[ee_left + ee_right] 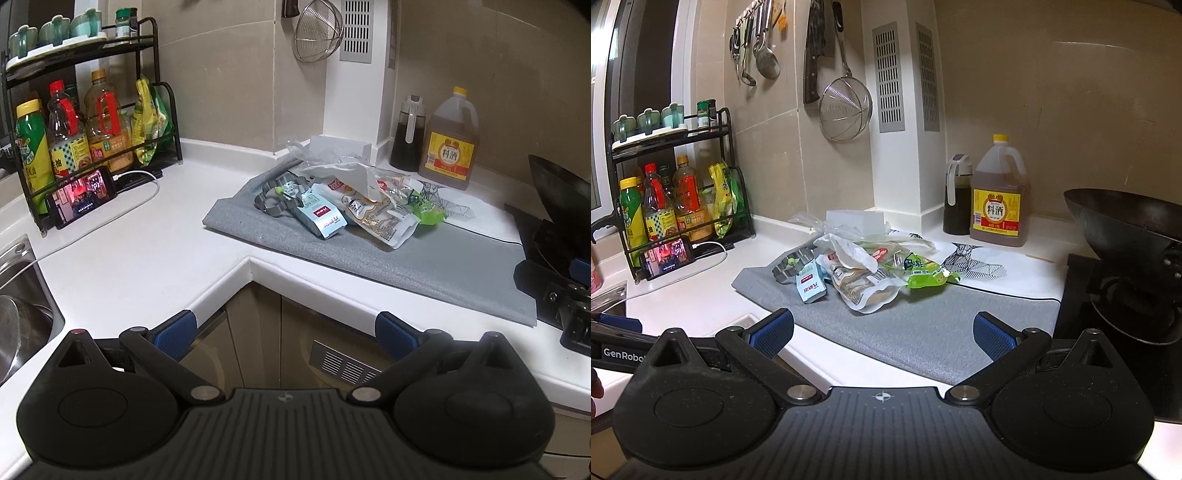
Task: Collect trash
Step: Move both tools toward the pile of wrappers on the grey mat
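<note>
A heap of trash lies on a grey mat (443, 258) (923, 332) on the white counter: a light-blue carton (321, 218) (810, 288), a clear printed snack bag (384, 221) (864, 291), a green wrapper (426, 210) (923, 275), crumpled white plastic (358, 173) (849, 251) and a grey cloth band (277, 195). My left gripper (286, 332) is open and empty, in front of the counter's inner corner, short of the heap. My right gripper (884, 332) is open and empty over the mat's near edge. The right gripper also shows in the left wrist view (554, 288).
A black rack of bottles (74, 129) (676, 192) and a phone (85, 195) (666, 256) on a cable stand at the left. A sink (18, 314) is at the far left. A cooking-wine jug (448, 140) (999, 192), a dark sauce bottle (406, 136) (956, 195) and a wok (1126, 229) on the stove are at the right.
</note>
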`<state>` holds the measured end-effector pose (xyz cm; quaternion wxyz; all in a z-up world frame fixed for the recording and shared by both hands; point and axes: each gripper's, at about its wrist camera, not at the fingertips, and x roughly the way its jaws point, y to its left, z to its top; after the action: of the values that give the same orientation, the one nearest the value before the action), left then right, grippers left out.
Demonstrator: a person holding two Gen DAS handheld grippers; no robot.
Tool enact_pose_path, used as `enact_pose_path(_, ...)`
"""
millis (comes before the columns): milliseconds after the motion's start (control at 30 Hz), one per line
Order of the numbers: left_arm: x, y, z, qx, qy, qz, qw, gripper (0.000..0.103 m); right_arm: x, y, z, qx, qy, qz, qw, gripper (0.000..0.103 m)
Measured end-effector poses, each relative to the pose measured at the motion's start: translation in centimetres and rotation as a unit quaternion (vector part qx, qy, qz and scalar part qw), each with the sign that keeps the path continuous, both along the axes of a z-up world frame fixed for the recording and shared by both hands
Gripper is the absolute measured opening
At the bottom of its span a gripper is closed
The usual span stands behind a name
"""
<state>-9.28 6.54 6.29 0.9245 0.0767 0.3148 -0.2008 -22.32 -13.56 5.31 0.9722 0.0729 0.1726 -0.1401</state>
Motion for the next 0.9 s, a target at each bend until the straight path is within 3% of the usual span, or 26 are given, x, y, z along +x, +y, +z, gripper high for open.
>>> enact_pose_path(900, 1.8, 1.1, -0.5, 0.001, 0.013, 0.021, 0.9997, 0.103, 1.5, 0.0, -0.9, 0.007, 0.009, 0.006, 1.0, 0.103)
